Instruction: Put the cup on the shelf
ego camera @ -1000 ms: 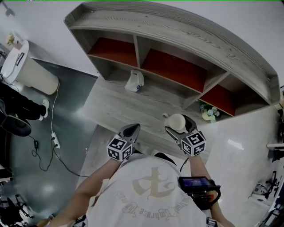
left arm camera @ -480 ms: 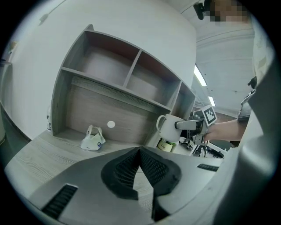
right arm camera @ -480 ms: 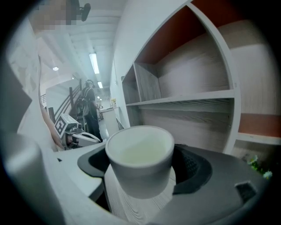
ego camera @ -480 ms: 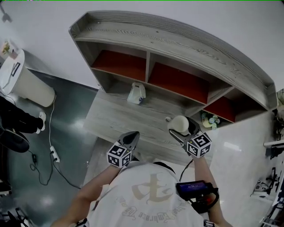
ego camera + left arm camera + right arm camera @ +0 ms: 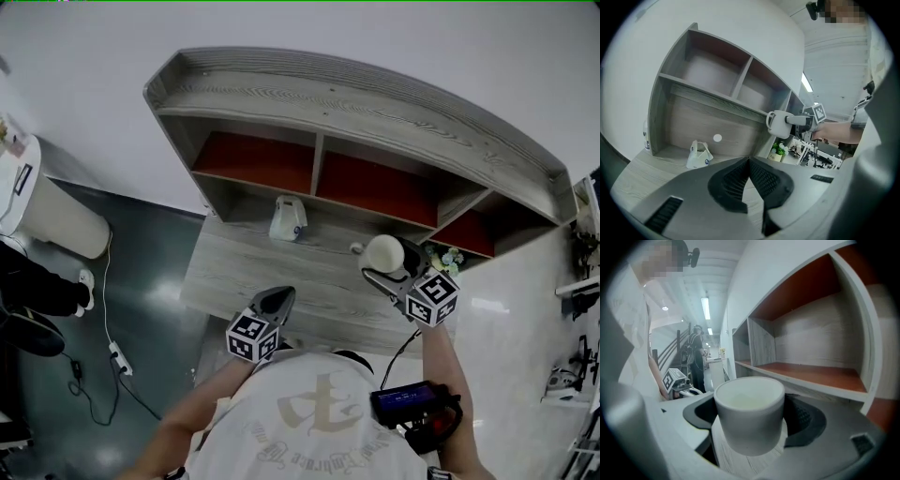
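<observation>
The shelf [image 5: 375, 98] is a wide grey wooden unit with red-backed compartments, and it stands at the back of the surface [image 5: 248, 272]. The right tongs [image 5: 389, 267] pinch the cup [image 5: 750, 413] by its sides and hold it in the air above the surface, in front of the right end of the shelf. It is kept upright, probably so it can go in flat on a board. The left tongs [image 5: 277, 298] are pressed together and empty, low near the body, likely to stay out of the way. The cup is plain, pale and matt, with a side handle, and it looks empty.
</observation>
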### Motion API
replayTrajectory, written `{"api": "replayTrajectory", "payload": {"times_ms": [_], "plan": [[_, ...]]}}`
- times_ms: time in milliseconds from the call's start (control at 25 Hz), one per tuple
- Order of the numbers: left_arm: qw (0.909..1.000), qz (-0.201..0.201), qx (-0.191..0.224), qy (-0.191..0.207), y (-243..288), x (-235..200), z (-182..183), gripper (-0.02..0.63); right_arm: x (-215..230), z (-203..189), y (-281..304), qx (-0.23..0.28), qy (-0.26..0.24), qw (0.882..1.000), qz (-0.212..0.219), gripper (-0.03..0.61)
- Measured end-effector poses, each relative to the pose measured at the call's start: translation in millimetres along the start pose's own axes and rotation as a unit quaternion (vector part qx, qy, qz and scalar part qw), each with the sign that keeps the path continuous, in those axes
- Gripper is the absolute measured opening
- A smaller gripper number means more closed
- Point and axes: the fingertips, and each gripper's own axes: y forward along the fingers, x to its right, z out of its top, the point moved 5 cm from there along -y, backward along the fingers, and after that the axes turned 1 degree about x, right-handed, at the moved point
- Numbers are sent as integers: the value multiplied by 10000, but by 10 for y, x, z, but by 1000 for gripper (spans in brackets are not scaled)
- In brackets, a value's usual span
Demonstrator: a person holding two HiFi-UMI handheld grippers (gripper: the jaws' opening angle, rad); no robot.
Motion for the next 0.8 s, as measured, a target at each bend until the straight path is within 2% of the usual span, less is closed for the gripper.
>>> {"api": "replayTrajectory", "payload": {"times_ms": [320,800], "plan": [[9998,-172,-9,59,-73,-174,71,2,-44,487,58,337,-189,9992,47,425],[9995,-295,30,82,-96,-356,123,2,102,1093,200,828,-231,9955,-397,423]]}}
